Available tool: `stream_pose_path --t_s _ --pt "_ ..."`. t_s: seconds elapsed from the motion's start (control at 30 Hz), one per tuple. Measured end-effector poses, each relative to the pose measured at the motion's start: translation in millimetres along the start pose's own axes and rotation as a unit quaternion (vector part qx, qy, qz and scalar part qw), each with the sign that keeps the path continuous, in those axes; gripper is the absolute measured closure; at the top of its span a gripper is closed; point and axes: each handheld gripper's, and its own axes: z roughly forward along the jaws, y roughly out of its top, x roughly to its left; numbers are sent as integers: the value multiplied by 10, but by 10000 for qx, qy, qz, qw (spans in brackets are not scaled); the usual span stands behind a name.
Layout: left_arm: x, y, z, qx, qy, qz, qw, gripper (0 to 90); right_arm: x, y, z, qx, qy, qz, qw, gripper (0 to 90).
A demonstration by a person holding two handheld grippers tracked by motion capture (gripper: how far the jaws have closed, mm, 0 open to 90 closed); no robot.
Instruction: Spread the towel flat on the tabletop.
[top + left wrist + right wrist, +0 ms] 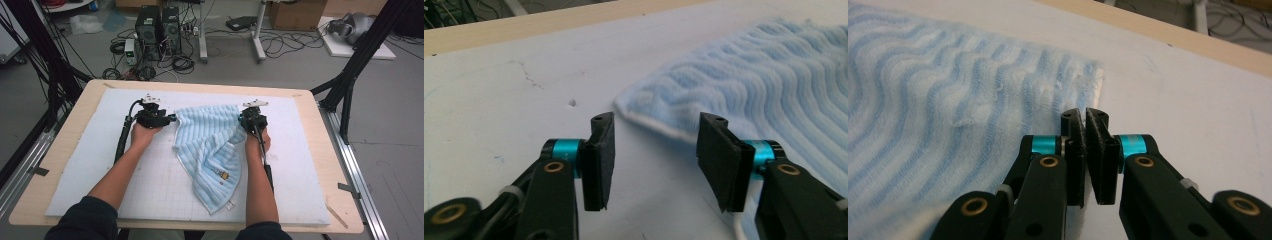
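While spread on white mat (100,165) over worktop (60,150): blue striped towel (210,145), rumpled, near corner trailing toward person's edge. Left tongs (654,150) released, jaws wide apart, just off towel's left far corner, that corner lying between them but untouched. Right tongs (1087,150) clenched at towel's right far corner; cloth between jaws not discernible.

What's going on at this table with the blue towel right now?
A person is working a light blue striped towel on a white mat, a claw in each hand. The left claw is open at the towel's far left corner, not yet gripping. The right claw is at the far right corner with its jaws together; whether cloth is pinched between them isn't clear. The towel lies rumpled, trailing toward the person.
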Motion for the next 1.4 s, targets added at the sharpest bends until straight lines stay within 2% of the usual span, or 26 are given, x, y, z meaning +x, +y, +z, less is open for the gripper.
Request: stream_pose_path --t_s 0.03,0.17,0.23,0.27,0.33,0.37,0.47,0.5,0.53,0.57,0.6,0.63,0.7,0.77,0.83,0.93,1.03,1.1,1.17,1.23,1.3,1.4 --pt "-4 1 -19 10 -96 -25 9999 446 -27 -12 -5 -10 117 104 9999 813" --pt "-96 -47 -47 -107 -294 61 9995 443 -29 -63 -67 -103 372 26 9993 732" --pt "-151 -90 -21 -47 -382 103 9992 436 -20 -83 -131 -165 516 69 9985 656" --pt "-180 -114 -2 17 -425 122 9990 433 -21 -94 -170 -238 667 55 9975 623" --pt "-247 -159 41 137 -518 161 9984 422 -13 -125 -265 -312 912 -63 9953 542" --pt "-280 -174 72 238 -584 205 9978 409 -5 -152 -322 -349 1005 -91 9943 538" --pt "-409 -212 159 452 -643 447 9959 398 -18 -255 -483 -390 1005 -342 9936 509" --pt "-458 -226 190 525 -615 531 9953 403 -31 -294 -532 -402 1009 -368 9934 500" --pt "-514 -226 203 551 -457 753 9946 403 -45 -333 -578 -451 1007 -377 9932 498" --pt "-553 -225 207 528 -410 925 9935 434 -60 -371 -625 -445 1032 -363 9930 480" --pt "-574 -225 212 536 -422 1033 9923 527 -74 -388 -658 -349 1138 -299 9924 457" --pt "-584 -224 215 503 -383 1033 9926 593 -83 -413 -695 -385 1192 -310 9916 459" --pt "-557 -219 214 456 -358 971 9936 788 -68 -464 -774 -470 1186 -403 9910 458" --pt "-509 -210 213 437 -326 724 9959 837 -45 -509 -823 -413 1203 -490 9907 458" --pt "-451 -202 209 351 -212 466 9981 848 -35 -552 -850 -453 1260 -510 9897 449" --pt "-331 -183 197 152 17 203 9997 857 -10 -621 -867 -430 1312 -436 9895 428" --pt "-166 -143 188 113 211 11 9997 863 -1 -656 -843 -296 1344 -441 9895 424" --pt "-62 -124 165 -12 272 -267 9993 861 11 -661 -832 -259 1376 -438 9892 420" --pt "-1 -114 130 -144 317 -447 9984 832 35 -659 -823 -234 1402 -483 9887 422" --pt "35 -110 104 -173 361 -551 9977 642 50 -654 -815 -262 1441 -517 9879 425" --pt "53 -107 76 -131 352 -512 9980 538 66 -652 -809 -254 1418 -483 9884 424" --pt "45 -103 20 -181 333 -498 9980 469 119 -651 -783 -168 1448 -537 9879 427"
